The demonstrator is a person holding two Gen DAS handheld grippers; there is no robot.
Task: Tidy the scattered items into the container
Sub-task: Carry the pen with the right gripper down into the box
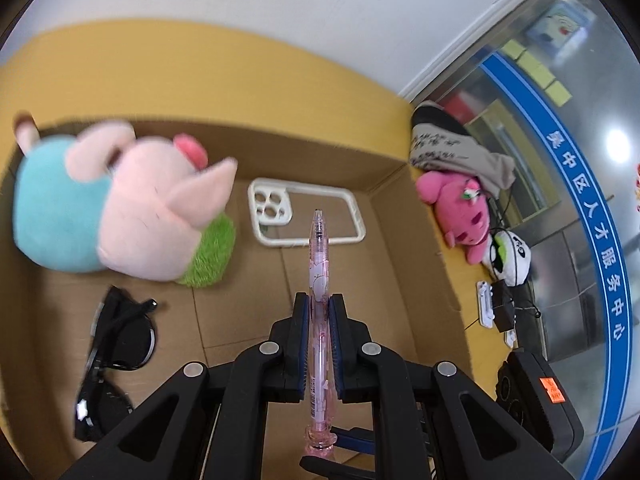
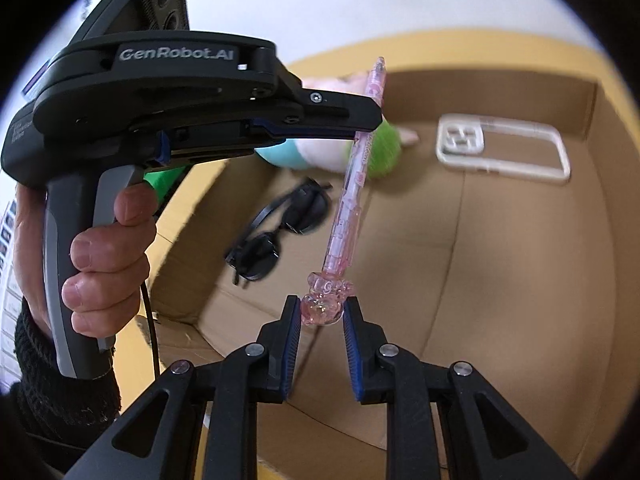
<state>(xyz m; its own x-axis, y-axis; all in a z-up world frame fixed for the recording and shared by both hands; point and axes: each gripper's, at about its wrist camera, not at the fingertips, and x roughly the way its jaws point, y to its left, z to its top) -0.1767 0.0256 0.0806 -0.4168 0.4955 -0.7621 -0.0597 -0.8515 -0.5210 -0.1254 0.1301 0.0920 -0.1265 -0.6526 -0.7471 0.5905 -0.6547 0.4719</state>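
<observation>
Pen, pink and translucent, is pinched at mid-barrel in the left gripper, hanging over the open cardboard box with its tip toward the far wall. The right gripper has its pads on either side of the pen's ornamental cap, seemingly clamped on it, though contact is hard to confirm.

Already lying in the box are a plush toy, a phone case and sunglasses, so the tidying looks well advanced. A pink plush and other small things still sit outside, beyond the right wall.

Bare cardboard floor lies under the pen, between the sunglasses and the right wall, with room to lower it.
</observation>
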